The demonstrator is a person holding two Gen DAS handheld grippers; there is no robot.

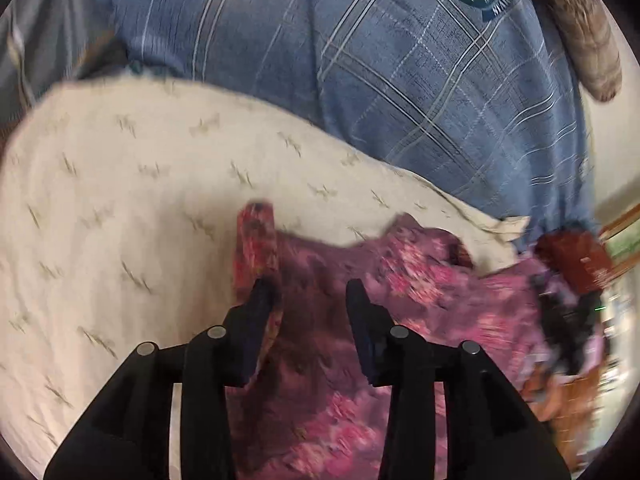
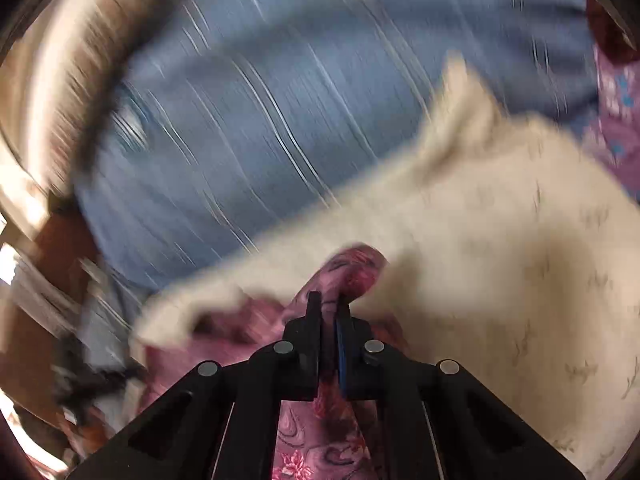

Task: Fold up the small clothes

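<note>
Mid-fold on the cream sheet (image 1: 120, 208): right gripper (image 2: 329, 308) is pinching the pink floral garment (image 1: 328, 320); left gripper (image 1: 310, 292), jaws parted, is needing a fresh grip.

A small floral garment (image 1: 320, 360) lies spread on a patterned sheet (image 1: 120, 220), directly under the left claw (image 1: 312, 300), whose jaws stand apart above the cloth with one raised fold of it (image 1: 256, 240) just beside the left finger. Behind the sheet, a person's checked shirt (image 1: 360, 80) fills the far side of the left wrist view, with the forearm (image 1: 580, 28) at upper right. In the right wrist view the right claw (image 2: 329, 312) pinches a bunched fold of the same garment (image 2: 344, 272), the sheet (image 2: 500, 260) lying to its right and the shirt (image 2: 300, 100) behind.
</note>
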